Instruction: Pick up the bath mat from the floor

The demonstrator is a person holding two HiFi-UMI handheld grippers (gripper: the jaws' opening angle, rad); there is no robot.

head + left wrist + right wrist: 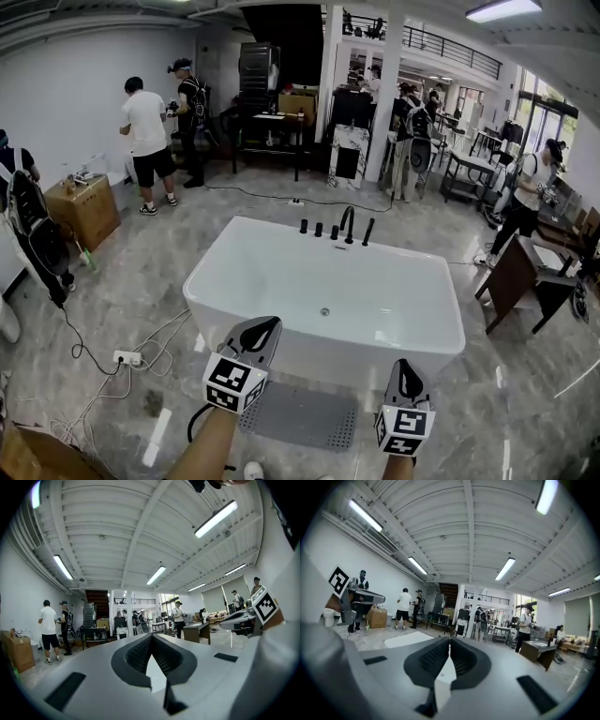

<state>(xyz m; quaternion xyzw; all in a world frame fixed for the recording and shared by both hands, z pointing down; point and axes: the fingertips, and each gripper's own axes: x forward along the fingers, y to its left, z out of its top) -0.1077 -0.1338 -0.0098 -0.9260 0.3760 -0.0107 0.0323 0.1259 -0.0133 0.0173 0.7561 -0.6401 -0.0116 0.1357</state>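
Observation:
A grey bath mat (300,416) with small holes lies flat on the marble floor, just in front of the white bathtub (281,258). My left gripper (265,328) is raised above the mat's left part, level with the tub's near wall, its jaws shut and empty. To the right, my right gripper (403,373) hovers over the mat's right end, also shut on nothing. In the left gripper view the closed gripper (151,638) points across the room, not at the mat. The right gripper view shows its gripper (448,641) closed too, with the tub's rim (410,638) beyond.
Black taps (337,228) stand on the tub's far rim. A power strip (127,357) with white cables lies on the floor at left, near a cardboard box (86,208). A dark wooden desk (525,274) stands at right. Several people stand further back in the room.

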